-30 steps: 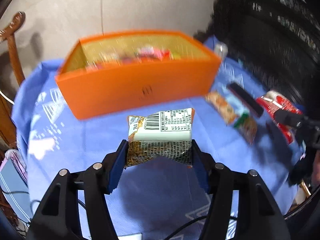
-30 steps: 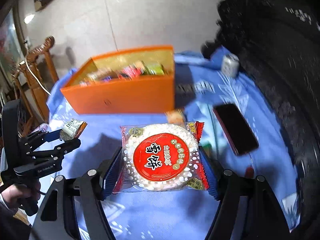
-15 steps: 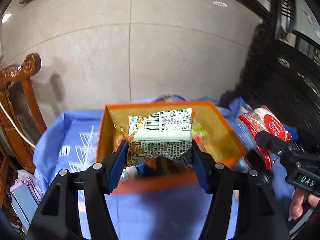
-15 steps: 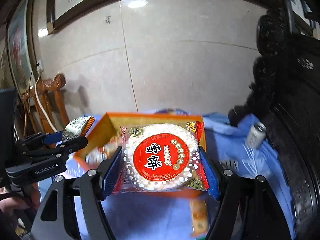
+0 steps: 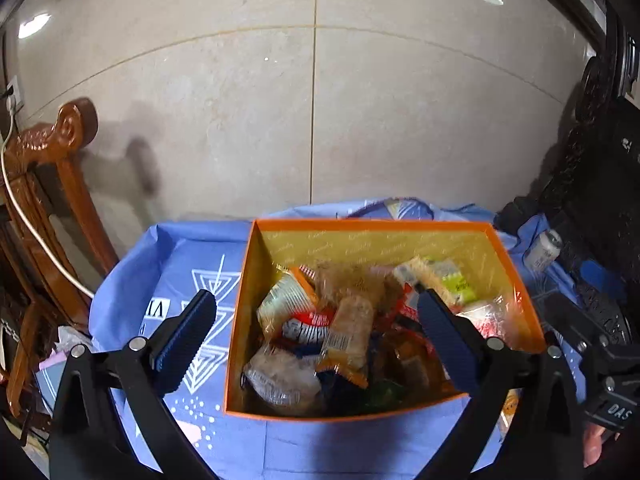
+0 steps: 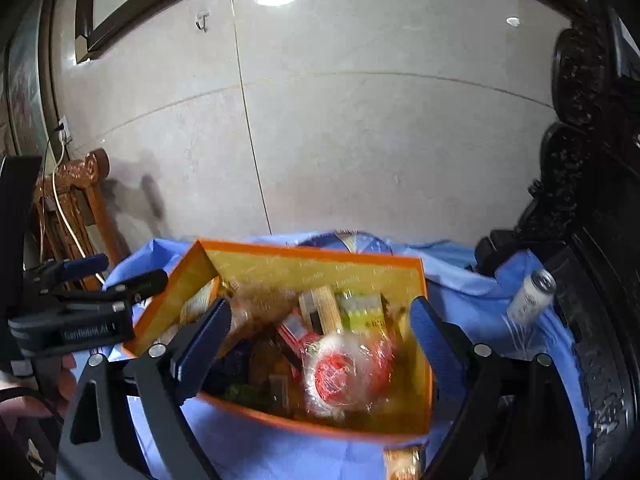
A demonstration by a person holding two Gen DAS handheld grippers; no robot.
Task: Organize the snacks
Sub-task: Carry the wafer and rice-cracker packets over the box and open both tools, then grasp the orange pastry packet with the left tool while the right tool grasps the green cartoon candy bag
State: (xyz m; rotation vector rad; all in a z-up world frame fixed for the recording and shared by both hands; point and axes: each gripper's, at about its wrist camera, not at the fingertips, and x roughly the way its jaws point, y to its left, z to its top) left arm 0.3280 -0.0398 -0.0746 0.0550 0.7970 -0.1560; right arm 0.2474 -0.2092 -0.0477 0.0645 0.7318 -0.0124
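An orange box [image 5: 516, 268] with a yellow inside stands on a blue cloth [image 5: 192, 264] and holds several snack packs. My left gripper [image 5: 316, 320] is open and empty above the box's near left part. A brown-and-white pack [image 5: 348, 328] lies blurred among the snacks below it. My right gripper [image 6: 320, 322] is open and empty above the box [image 6: 320, 256]. The round red-and-white rice cracker pack [image 6: 346, 374] lies blurred in the box's near right corner.
A carved wooden chair [image 5: 44, 184] with a white cable stands left of the table. A small can [image 6: 530, 296] stands on the cloth at the right, beside dark carved furniture [image 6: 592, 208]. One loose snack [image 6: 402, 464] lies on the cloth in front of the box. A tiled wall is behind.
Both grippers moved over the orange box and opened. The brown-and-white pack left my left gripper and the rice cracker pack left my right gripper; both are now in the box.
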